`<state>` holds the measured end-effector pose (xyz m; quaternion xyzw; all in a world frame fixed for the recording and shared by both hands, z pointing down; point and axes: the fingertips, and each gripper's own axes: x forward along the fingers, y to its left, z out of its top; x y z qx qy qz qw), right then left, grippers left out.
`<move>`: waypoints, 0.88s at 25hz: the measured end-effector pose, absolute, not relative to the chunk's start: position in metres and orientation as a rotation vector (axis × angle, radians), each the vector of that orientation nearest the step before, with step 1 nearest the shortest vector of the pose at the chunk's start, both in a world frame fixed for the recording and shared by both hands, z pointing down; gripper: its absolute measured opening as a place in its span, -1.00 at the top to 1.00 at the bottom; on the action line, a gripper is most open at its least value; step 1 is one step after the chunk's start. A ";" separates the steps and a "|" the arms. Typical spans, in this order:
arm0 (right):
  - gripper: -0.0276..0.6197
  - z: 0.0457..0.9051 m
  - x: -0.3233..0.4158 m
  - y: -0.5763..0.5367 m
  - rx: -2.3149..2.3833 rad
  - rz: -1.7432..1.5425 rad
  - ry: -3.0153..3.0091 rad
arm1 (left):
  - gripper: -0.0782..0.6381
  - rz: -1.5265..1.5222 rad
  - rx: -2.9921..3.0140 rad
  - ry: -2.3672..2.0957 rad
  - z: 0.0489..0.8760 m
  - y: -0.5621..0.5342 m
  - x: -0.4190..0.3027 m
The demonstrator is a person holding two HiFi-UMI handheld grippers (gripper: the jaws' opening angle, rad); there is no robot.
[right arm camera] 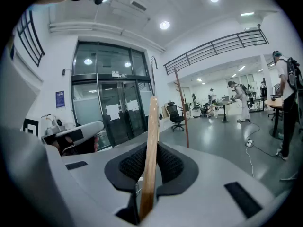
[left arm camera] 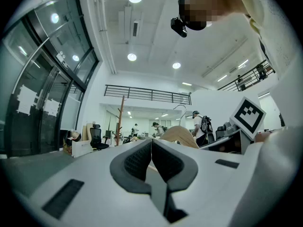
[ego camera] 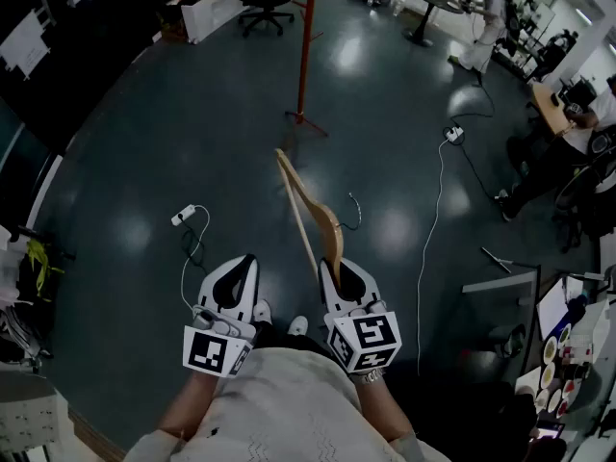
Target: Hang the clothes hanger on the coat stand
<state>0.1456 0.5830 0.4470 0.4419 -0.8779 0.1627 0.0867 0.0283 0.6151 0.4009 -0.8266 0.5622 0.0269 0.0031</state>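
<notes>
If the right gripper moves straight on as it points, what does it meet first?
Likely nothing near: the way looks free until the thin red coat stand, ahead and slightly right of the held wooden clothes hanger.

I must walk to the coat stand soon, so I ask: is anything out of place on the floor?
Two power strips lie loose on the floor: the left strip and the right strip, which trails a long white cable. Both could trip someone. The coat stand stands upright; the hanger in the right tongs looks undamaged.
</notes>
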 end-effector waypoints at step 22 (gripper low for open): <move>0.71 0.440 0.189 0.550 1.353 0.433 -2.591 | 0.75 0.062 -2.650 1.809 0.426 0.587 0.060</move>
